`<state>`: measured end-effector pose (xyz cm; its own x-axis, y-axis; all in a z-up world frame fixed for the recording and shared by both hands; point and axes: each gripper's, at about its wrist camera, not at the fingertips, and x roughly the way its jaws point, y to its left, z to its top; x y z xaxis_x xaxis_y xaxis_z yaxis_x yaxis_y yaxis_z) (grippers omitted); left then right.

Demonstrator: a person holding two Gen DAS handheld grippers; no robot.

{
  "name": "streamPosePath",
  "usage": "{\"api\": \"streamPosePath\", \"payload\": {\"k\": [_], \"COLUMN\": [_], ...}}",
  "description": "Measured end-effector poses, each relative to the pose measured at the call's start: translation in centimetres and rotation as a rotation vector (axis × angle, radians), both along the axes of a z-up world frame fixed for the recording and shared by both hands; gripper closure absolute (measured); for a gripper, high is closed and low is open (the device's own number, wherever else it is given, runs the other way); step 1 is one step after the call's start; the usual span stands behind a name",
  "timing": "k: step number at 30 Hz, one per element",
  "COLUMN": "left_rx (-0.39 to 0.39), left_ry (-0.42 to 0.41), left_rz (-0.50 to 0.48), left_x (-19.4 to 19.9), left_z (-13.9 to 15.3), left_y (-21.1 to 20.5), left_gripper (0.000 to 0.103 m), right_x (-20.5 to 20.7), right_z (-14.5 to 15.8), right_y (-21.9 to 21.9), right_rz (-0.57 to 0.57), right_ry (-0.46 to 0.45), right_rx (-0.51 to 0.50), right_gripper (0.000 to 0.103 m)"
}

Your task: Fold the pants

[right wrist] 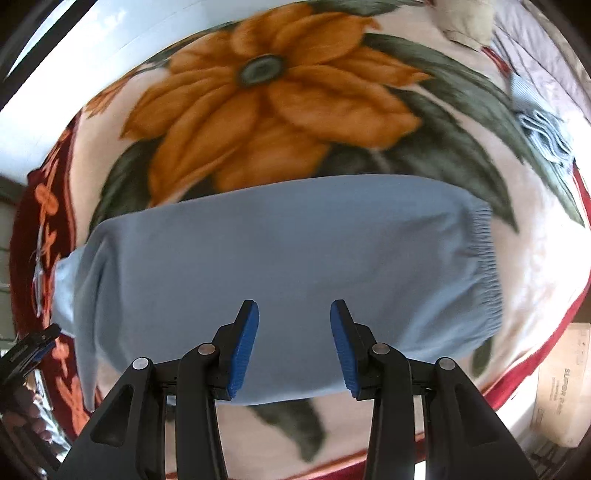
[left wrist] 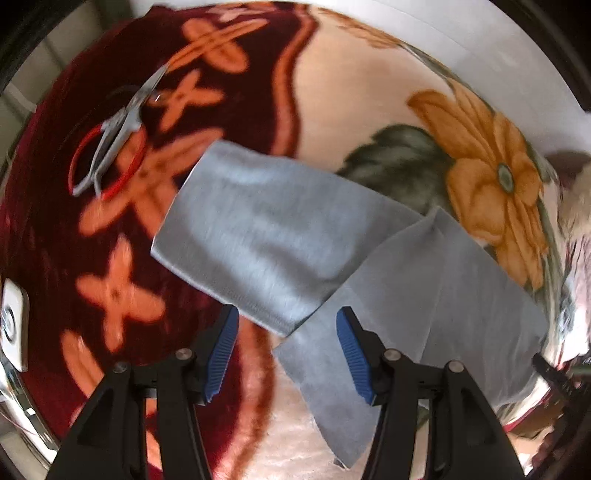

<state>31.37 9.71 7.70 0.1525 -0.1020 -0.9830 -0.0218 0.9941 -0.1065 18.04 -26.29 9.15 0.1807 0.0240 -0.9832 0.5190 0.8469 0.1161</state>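
- Left gripper [left wrist: 286, 350]: pads apart, nothing between; hovering over lower centre of frame, at overlap of pant legs.
- Right gripper [right wrist: 293, 347]: pads apart, empty, above lower edge of pants [right wrist: 280, 273].
- Pants: light blue, flat on floral blanket [right wrist: 258, 96]; long axis left–right in right wrist view, elastic waistband [right wrist: 487, 266] at right, legs trailing left.
- Judged: right gripper nearer waistband, left nearer leg ends; next fold likely along long axis.
- Scissors [left wrist: 118, 133] upper left in left view, clear of cloth.

Floral blanket [right wrist: 280, 92] covers the bed, its maroon border [left wrist: 55, 229] at nine o'clock. Pale wall [left wrist: 461, 33] at one o'clock; daylight falls evenly.
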Motion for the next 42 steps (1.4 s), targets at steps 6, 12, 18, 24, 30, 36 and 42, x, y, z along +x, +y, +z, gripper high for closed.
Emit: {"api": "streamPosePath", "payload": {"k": [6,12,18,24,30,36,42], "left_rx": [-0.022,-0.090,-0.127,-0.130,-0.031,-0.016,-0.009], "left_ry": [0.040,0.114,0.180,0.194,0.161,0.127,0.024], "left_rz": [0.019,0.037,0.080,0.115,0.028,-0.056,-0.056], "left_x": [-0.8,-1.7,-2.5,-2.9,-2.9,-3.2,-3.2], "left_z": [-0.8,-2.6,-5.1,-6.8,-6.9,-5.3,-0.8], "left_y": [0.5,0.1,0.1,0.5,-1.2,-3.1,-1.8], "left_gripper": [0.045,0.043,0.043,0.043,0.046,0.095,0.096], "right_x": [0.8,1.2,0.7,0.2,0.0,0.0,0.0], "right_z": [-0.2,-0.5,-1.2,-1.9,-1.8,-1.4,-1.4], "right_y": [3.6,5.8,6.6,7.1,7.8,7.8,8.0], "right_rz": [0.060,0.107,0.125,0.132,0.156,0.158,0.149], "right_ry": [0.029,0.052,0.083,0.102,0.105,0.097,0.097], "right_rx": [0.037,0.045,0.052,0.068,0.068,0.058,0.065], "right_gripper": [0.062,0.062,0.062,0.062,0.062,0.062,0.062]}}
